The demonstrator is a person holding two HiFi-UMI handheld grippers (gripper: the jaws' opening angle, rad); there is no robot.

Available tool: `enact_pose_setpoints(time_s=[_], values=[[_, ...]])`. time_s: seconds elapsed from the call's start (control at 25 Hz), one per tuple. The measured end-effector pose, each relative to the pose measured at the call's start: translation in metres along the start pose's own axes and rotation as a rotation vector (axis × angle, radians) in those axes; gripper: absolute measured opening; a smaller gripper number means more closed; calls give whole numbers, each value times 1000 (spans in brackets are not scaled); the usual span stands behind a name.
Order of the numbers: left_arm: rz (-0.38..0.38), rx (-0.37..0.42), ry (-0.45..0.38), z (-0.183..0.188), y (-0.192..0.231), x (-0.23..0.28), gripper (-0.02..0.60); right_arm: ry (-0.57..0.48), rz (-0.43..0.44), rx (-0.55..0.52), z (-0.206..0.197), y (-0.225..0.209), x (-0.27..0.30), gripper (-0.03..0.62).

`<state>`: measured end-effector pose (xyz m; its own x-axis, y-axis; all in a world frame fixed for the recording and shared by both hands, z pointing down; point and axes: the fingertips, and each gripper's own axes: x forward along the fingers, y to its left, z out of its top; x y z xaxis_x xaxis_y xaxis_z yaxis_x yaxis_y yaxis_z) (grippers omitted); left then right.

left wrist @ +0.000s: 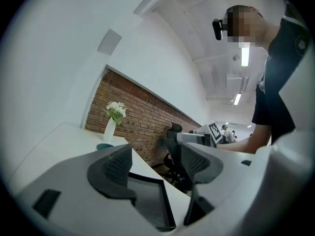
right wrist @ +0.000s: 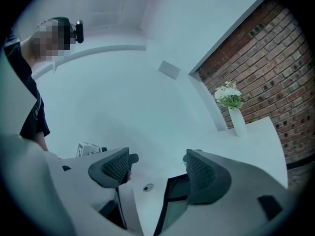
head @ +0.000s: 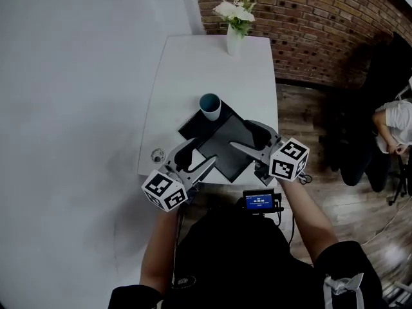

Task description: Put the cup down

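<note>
Both grippers are released and empty. On the left gripper [head: 194, 159] we read the jaws in its own view as standing apart, with only the tray [head: 222, 148] and table [head: 193, 63] between them. The right gripper [head: 250, 140] shows the same gap, with nothing in it.

The cup [head: 210, 105] stands upright at the far corner of the tray, with its long axis vertical and its mouth up. We cannot tell whether its base sits on the tray or just off the corner. It lies ahead of both grippers, roughly on the line between them and apart from each. We judge the right gripper somewhat the nearer.

Contents:
- The cup interior reads dark, and no fill can be made out.
- The tray is otherwise bare.
- The vase [head: 234, 40] at the far table edge holds white flowers, well apart from the cup.

We judge the put-down complete.
</note>
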<state>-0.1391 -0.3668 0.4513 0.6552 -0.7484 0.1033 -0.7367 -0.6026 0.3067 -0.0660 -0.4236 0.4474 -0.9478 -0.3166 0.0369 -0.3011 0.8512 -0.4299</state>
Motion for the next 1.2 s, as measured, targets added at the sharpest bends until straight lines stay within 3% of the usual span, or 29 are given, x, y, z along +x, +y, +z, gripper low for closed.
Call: enact_pose_setpoints(time_s=[0.16,0.36,0.6,0.76,0.88,1.08,1.2], values=[[-30,8,-26,12,-8,6,318,-44,51,68,23,21,-7,374],[-73,11,-33,12,-19,15,314,-86,45,85,32,32,-21,348],[-115,14,-39,12,-29,16,292,-141,37,120,34,40,-30,254],[-124,13,-44,10,-31,14,232,-154,24,139,32,39,-31,138],[-145,12,-51,11,-35,12,138,-157,26,162,29,38,-32,66],[-161,13,-71,16,-37,9,26,-147,34,172,28,37,-30,32],[-166,6,-80,18,-37,9,8,-128,30,162,25,35,-27,21]])
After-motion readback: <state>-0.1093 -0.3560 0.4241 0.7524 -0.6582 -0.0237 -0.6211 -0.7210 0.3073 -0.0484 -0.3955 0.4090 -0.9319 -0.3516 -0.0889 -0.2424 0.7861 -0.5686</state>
